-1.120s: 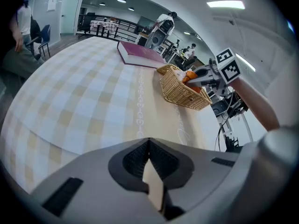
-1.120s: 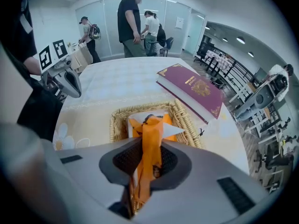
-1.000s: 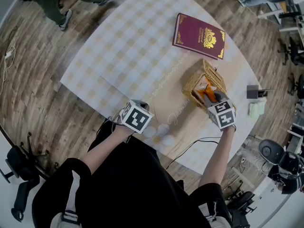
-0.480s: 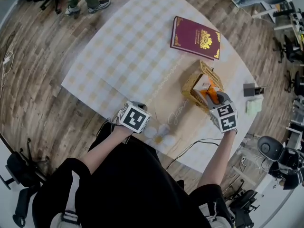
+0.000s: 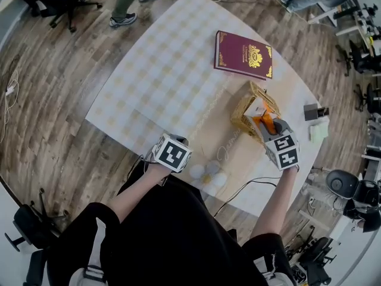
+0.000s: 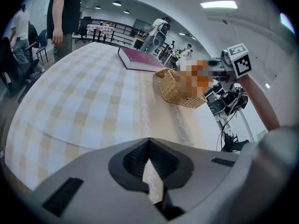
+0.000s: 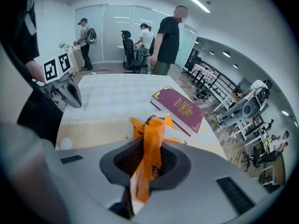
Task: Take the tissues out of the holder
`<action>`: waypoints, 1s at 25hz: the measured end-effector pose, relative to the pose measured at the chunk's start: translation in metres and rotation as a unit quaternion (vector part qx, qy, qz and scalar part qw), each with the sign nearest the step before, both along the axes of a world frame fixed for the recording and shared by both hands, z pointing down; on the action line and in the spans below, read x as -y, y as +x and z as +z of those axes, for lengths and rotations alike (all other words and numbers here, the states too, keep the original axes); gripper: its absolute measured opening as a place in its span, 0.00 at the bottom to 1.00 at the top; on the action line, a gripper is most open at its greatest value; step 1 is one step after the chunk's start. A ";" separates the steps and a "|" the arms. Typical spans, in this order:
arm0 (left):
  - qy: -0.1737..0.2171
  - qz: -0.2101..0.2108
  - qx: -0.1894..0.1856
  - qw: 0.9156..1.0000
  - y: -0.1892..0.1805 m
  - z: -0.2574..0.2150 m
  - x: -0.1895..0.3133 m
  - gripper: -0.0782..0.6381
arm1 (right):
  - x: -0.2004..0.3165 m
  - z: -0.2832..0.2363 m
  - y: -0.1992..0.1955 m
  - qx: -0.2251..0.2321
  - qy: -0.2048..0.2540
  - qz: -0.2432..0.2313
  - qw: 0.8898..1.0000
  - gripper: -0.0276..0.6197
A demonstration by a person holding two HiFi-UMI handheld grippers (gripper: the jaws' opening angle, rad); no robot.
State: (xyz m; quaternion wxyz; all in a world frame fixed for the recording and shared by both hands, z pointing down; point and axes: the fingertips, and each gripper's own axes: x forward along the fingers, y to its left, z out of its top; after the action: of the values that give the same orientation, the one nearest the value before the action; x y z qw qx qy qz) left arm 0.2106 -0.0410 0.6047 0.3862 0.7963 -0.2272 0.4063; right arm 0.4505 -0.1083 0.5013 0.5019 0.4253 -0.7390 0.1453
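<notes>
A woven wicker holder [image 5: 249, 107] stands on the right part of the checked tablecloth; it also shows in the left gripper view [image 6: 180, 90]. An orange tissue pack [image 5: 262, 120] sticks up out of the holder. My right gripper [image 5: 266, 125] is shut on the pack's top edge, and the crinkled orange wrapper [image 7: 150, 130] stands pinched between the pads. The pack's lower part is hidden in the basket. My left gripper [image 5: 176, 148] hovers near the table's front edge, well left of the holder, its jaws [image 6: 149, 146] shut with nothing between them.
A maroon book [image 5: 243, 54] lies behind the holder. Pale round shapes [image 5: 208, 173] sit at the table's front edge, beside a black cable [image 5: 244, 186]. A small dark box [image 5: 314, 111] and a pale green item [image 5: 319, 133] are at the far right. People stand beyond the table.
My right gripper has risen with the orange pack, drawing it further up out of the holder. The left gripper drifted slightly to the right. A person beyond the table walked on.
</notes>
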 end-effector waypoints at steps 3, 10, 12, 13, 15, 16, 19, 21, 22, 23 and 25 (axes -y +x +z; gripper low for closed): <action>0.007 0.006 -0.005 1.000 0.004 -0.003 -0.004 0.11 | -0.008 -0.005 -0.002 0.002 0.008 0.003 1.000 0.13; 0.020 0.023 -0.011 0.999 -0.011 -0.012 0.001 0.11 | -0.014 -0.010 -0.032 0.010 0.020 0.011 1.000 0.12; 0.022 0.028 -0.016 0.999 -0.012 -0.013 0.002 0.11 | -0.017 -0.012 -0.039 0.010 0.021 0.013 1.000 0.12; 0.023 0.031 -0.018 0.999 -0.014 -0.014 0.001 0.11 | -0.019 -0.012 -0.044 0.010 0.021 0.014 1.000 0.12; 0.024 0.039 -0.021 0.999 -0.018 -0.015 0.001 0.11 | -0.024 -0.013 -0.052 0.011 0.022 0.018 1.000 0.12; 0.025 0.043 -0.021 0.999 -0.020 -0.016 0.001 0.11 | -0.026 -0.013 -0.056 0.011 0.023 0.021 0.999 0.12; 0.030 0.056 -0.025 0.998 -0.024 -0.019 0.002 0.11 | -0.032 -0.015 -0.069 0.015 0.029 0.032 0.999 0.12; 0.033 0.064 -0.029 0.997 -0.027 -0.021 0.003 0.11 | -0.036 -0.016 -0.078 0.019 0.032 0.038 0.999 0.12; 0.034 0.068 -0.031 0.997 -0.028 -0.022 0.002 0.11 | -0.040 -0.016 -0.083 0.021 0.032 0.040 0.998 0.12; 0.035 0.072 -0.033 0.996 -0.029 -0.023 0.000 0.11 | -0.044 -0.016 -0.088 0.023 0.031 0.041 0.998 0.12; 0.036 0.081 -0.038 0.995 -0.031 -0.024 -0.006 0.11 | -0.054 -0.015 -0.097 0.026 0.028 0.043 0.998 0.12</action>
State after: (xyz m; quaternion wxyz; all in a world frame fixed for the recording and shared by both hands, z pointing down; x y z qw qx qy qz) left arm 0.1798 -0.0350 0.5803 0.3315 0.8402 -0.1616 0.3977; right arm 0.3531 -0.0539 0.4862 0.4637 0.4668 -0.7365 0.1572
